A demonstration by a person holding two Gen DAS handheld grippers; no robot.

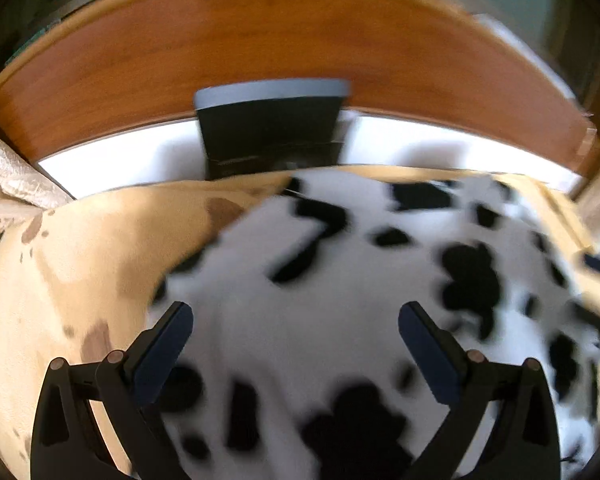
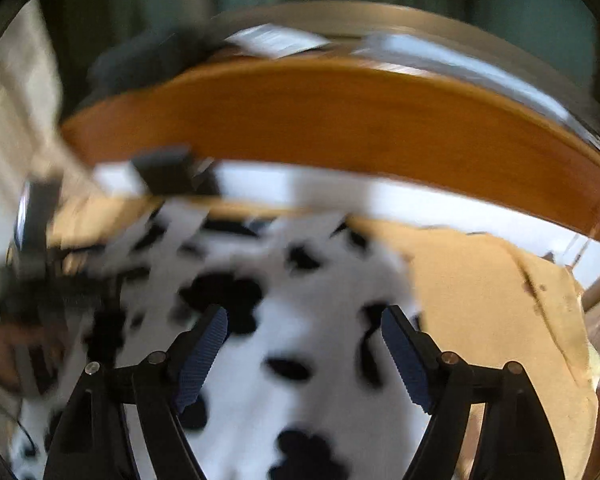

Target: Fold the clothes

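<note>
Left wrist view: left gripper point(image 1: 296, 320) jaws wide, empty, over white black-spotted fleece garment point(image 1: 340, 280) on tan bedspread point(image 1: 80, 260), dark grey box point(image 1: 272, 128) at wooden headboard point(image 1: 260, 48), right wrist view only: right gripper point(image 2: 304, 322) jaws spread, empty, blurred hand point(image 2: 4, 352) by bedspread's left edge.

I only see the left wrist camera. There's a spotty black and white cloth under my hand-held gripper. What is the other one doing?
Observer: The right hand-held gripper is open above the same spotty cloth, with nothing pinched.
Operator: Is it near the cloth's edge?
Observer: Yes. The edge runs just beside its right finger, and the tan bedsheet lies bare past it.
</note>
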